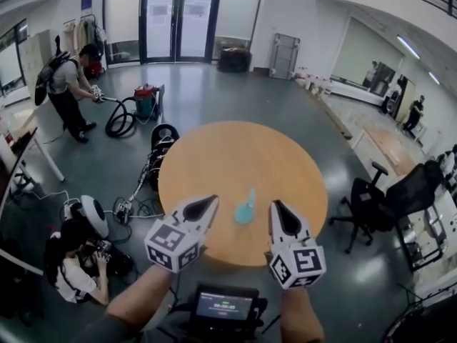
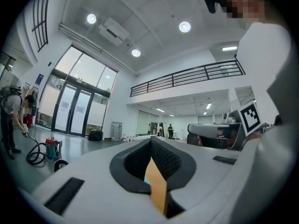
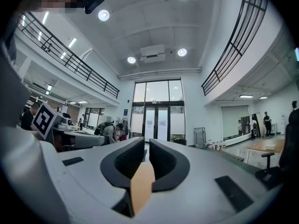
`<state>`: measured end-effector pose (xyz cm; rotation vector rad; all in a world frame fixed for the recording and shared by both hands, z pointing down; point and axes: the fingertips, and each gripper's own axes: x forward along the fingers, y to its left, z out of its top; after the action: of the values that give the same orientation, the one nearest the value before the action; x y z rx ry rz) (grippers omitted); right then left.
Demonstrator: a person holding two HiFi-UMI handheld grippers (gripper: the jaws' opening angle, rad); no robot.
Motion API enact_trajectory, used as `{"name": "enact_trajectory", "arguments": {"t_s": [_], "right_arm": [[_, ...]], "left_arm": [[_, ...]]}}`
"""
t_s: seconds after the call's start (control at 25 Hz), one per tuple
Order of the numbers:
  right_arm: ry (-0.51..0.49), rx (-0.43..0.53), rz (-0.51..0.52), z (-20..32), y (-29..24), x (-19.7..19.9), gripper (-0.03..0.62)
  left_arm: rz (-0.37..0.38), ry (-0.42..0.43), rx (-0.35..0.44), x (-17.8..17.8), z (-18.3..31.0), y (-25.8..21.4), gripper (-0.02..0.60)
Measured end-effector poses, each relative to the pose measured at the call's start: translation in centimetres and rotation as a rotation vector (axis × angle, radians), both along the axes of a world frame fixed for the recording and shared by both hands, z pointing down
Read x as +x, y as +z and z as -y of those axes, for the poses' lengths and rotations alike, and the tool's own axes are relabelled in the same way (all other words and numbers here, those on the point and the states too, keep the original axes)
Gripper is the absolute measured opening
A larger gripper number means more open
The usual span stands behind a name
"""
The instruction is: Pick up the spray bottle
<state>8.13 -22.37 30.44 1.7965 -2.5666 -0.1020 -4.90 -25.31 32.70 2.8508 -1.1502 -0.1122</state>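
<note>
Grey hall floor surrounds the round wooden table (image 1: 214, 156) at the centre of the head view. On it, low and centre in the frame, sits the teal spray bottle (image 1: 245, 210). We cannot tell whether it stands or lies on its side.

The left gripper (image 1: 206, 206) is just left of the bottle and the right gripper (image 1: 280, 214) just right of it, so it sits between them, and neither touches it. In the left gripper view the jaws are pressed together on nothing. In the right gripper view only a thin slit parts them, also with nothing inside.

We judge this to be the approach, before any grasp. Next, one gripper needs to spread its jaws wide enough for the bottle, straddle the body or neck, close on it, and only then lift.
</note>
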Motion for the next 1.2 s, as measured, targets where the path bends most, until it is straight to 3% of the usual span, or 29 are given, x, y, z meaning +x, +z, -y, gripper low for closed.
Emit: {"name": "enact_trajectory", "arguments": {"t_s": [0.64,0.92,1.04,1.2], "right_arm": [[0.024,-0.013,-0.007,6.0,-0.3,-1.5,0.07],[-0.027,-0.026,0.009,8.4,0.3,0.0,0.074],[-0.058,-0.039,0.018,9.7,0.6,0.7,0.114],[-0.112,-0.02,0.022,11.4,0.2,1.6,0.118]], "left_arm": [[0.003,0.021,-0.001,-1.2,6.6,0.4,-0.003],[0.024,-0.012,-0.004,0.9,8.7,0.2,0.034],[0.038,-0.032,-0.009,2.0,9.5,0.2,0.034],[0.054,-0.063,0.001,3.0,10.8,0.0,0.055]]}}
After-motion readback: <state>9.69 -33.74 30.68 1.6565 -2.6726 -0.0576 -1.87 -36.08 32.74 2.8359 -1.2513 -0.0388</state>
